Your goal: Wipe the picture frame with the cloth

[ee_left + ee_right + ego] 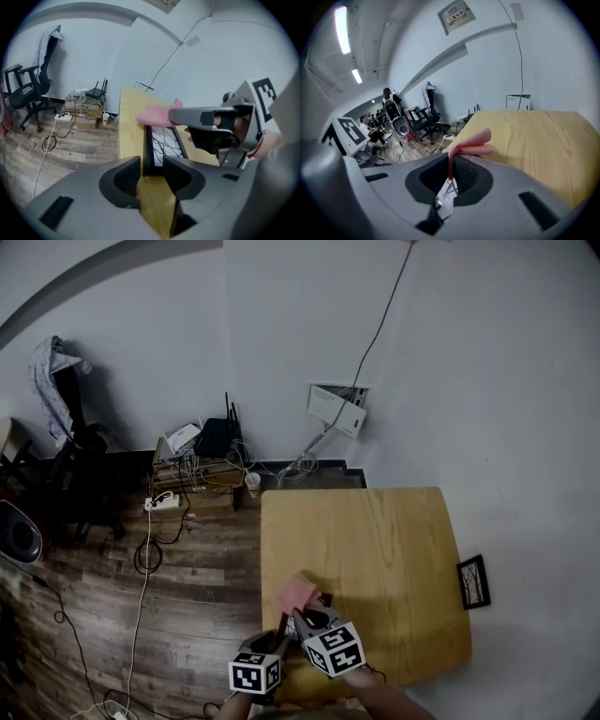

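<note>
Cloth [476,146] is clamped in the right gripper [451,164] for wiping, while the left gripper [152,163], jaws parted, straddles the picture frame [148,144], seemingly to steady it.

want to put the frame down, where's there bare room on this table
The table is bare wood across its far half and right side, from the cloth to the far edge. Crowded: the near left corner, where the left claw, right claw, cloth and picture frame meet. Another black frame sits by the right edge.
</note>
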A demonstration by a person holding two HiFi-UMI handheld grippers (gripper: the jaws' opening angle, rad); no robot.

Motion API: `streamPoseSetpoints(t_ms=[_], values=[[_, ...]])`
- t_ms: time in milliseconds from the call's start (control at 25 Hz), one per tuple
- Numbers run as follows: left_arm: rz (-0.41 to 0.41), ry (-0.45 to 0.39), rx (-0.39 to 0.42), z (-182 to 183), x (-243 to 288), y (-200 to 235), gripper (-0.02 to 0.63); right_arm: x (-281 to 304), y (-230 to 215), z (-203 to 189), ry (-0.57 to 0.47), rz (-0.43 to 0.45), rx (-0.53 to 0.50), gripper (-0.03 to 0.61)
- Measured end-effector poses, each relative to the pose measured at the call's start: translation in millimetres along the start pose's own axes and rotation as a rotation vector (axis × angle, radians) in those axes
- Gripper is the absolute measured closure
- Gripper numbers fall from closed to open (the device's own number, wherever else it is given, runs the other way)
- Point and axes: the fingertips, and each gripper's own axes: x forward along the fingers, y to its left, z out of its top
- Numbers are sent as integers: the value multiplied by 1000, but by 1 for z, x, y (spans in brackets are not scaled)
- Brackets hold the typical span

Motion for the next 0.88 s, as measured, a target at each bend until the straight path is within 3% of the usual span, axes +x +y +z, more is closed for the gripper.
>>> streamPoseSetpoints(t_ms=[400, 640, 880], values=[[-9, 8, 33, -2, 7, -4, 495, 18, -13, -36, 96, -42, 36, 569], [-18, 4, 17, -2, 7, -2, 495, 20, -12, -38, 117, -52, 19, 569], [-21, 0, 3, -1, 5, -1, 495, 11, -24, -44, 149, -119, -7, 569]])
